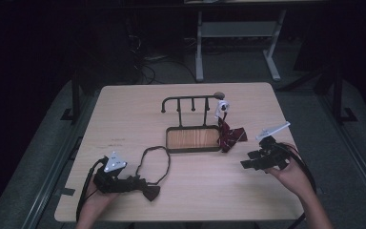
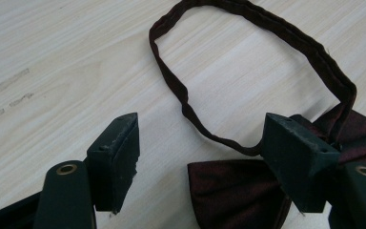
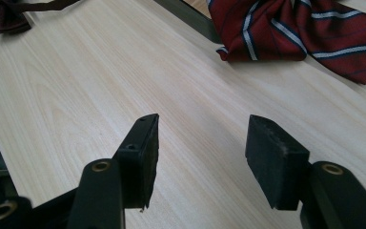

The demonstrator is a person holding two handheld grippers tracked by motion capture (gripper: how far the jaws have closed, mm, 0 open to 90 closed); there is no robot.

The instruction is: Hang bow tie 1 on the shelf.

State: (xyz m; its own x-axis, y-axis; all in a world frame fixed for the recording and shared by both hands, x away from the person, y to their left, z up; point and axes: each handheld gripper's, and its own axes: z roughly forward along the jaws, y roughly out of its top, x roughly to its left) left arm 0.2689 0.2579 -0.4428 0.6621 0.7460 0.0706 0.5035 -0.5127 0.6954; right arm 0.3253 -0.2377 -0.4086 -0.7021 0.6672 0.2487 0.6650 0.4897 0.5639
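A dim room with table legs and cables in the background; in the foreground a pale wooden table (image 1: 124, 109), seen from above, with a person's two forearms entering from the near edge.

The left gripper (image 2: 200, 162) lies low over the table near the front left corner, its jaws spread apart with nothing pinched; between and just beyond them lies a dark maroon bow tie (image 2: 248, 195), one jaw resting at or over the knot, though contact cannot be confirmed; the bow tie's neck strap (image 2: 248, 71) loops away across the wood in an open oval. The left hand (image 1: 93, 198) holds the tool nearly level, pointing toward the table's middle.

The right gripper (image 3: 200, 162) hovers over bare wood at the front right, jaws wide and empty, aimed toward a red striped bow tie (image 3: 310, 33) lying further ahead; the right hand (image 1: 293, 174) is angled inward and slightly down.

Past both grippers, mid-table, stands a small rack with a wooden tray base (image 1: 193, 139) and a hooked rail (image 1: 190, 98); the striped tie rests against the tray's right edge, beneath a white tag (image 1: 221, 107) near the rail's end.

The work looks like gathering the ties at the rack; the step in hand seems to be the left tool's grasp of the maroon tie; next it likely needs the jaws closed on the knot, then a lift that keeps the strap from snagging.
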